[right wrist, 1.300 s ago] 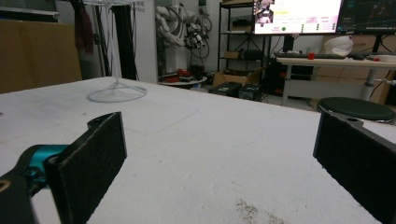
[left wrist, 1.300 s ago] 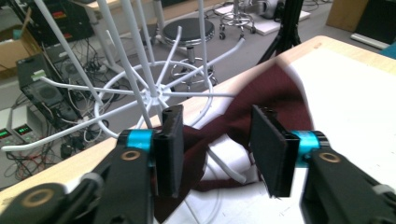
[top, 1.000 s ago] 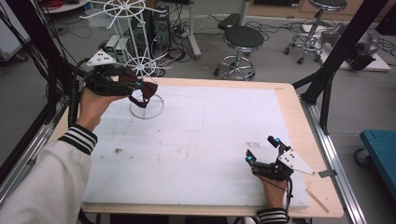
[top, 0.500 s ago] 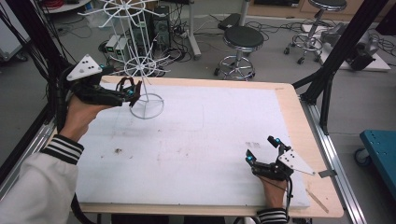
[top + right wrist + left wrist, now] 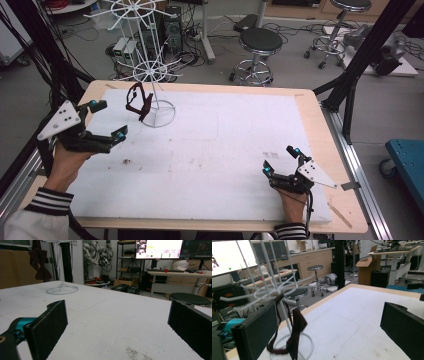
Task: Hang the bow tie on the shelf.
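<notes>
High view: white-topped surface w/ wood edge. Left claw at approx 9 o'clock of the surface, raised off it, jaws spread wide, nothing between them; grey plate on top, hand behind it. White wire stand at 11 o'clock, ring base on the surface, spoked tiers up the pole. Dark red bow tie hangs from a lower spoke, just left of the pole, above the base ring; near the left claw's far jaw but apart from it. Right claw at approx 4 o'clock, resting low on the surface, jaws wide apart, empty. Black stool on the floor beyond the far edge, at 12–1 o'clock.

Left claw view: both black jaws far apart at 7 and 4 o'clock of the frame, nothing gripped. Stand pole and bow tie sit just inside the left jaw, at 8 o'clock; tie dangles down to the base ring. Can't tell whether the tie touches the jaw. Stool at 12 o'clock, beyond the surface edge.

Right claw view: jaws wide open at 7 and 4 o'clock, bare surface between. Stand base far off at 10 o'clock, bow tie hanging at 11 o'clock beside the pole. Monitors at 1 o'clock.
</notes>
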Available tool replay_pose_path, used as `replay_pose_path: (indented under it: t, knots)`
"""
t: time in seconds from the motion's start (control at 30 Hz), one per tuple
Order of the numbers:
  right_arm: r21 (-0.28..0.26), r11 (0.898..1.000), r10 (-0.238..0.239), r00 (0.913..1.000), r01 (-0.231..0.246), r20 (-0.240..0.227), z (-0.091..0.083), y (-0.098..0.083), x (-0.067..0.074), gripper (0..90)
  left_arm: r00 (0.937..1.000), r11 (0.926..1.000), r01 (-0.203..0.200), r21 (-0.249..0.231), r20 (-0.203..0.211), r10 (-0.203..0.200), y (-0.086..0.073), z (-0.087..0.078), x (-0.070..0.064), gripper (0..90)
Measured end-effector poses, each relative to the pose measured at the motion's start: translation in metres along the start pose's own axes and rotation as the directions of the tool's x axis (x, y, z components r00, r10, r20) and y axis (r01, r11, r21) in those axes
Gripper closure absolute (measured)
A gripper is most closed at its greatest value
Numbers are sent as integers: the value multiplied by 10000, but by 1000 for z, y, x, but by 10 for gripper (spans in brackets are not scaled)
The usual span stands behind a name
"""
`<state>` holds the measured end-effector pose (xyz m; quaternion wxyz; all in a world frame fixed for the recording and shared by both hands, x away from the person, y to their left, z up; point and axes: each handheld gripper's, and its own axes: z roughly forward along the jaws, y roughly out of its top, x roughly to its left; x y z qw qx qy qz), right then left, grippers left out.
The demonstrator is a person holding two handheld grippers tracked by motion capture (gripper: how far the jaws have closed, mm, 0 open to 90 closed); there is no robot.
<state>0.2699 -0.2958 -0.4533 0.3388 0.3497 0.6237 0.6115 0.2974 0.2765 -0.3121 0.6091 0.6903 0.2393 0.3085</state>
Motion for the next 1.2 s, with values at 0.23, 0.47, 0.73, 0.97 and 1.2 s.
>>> replay_pose_path:
  t: [0.23, 0.47, 0.73, 0.97, 1.2]
  knots:
    - [17, 10000, -19, 10000, 19, -13, 0, 0, 0, 19, 9992, 9994, -320, -128, -241, 316, -40, -17, -13, 17]
    - [5, 10000, -10, 10000, 10, -18, 0, 0, 0, 19, 9968, 9989, 88, -471, -792, -125, -88, -24, -22, 17]
    - [20, 10000, -21, 10000, 21, -7, 0, 0, 0, 19, 9888, 9962, 514, -699, -1363, -606, -124, -30, -30, 17]
    - [17, 10000, 8, 10000, -8, -3, 0, 0, 0, 19, 9836, 9941, 801, -726, -1558, -907, -139, -32, -33, 17]
    - [-2, 9999, -110, 9999, 110, 7, 0, 0, 0, 19, 9787, 9900, 1034, -962, -1675, -1185, -142, -34, -31, 17]
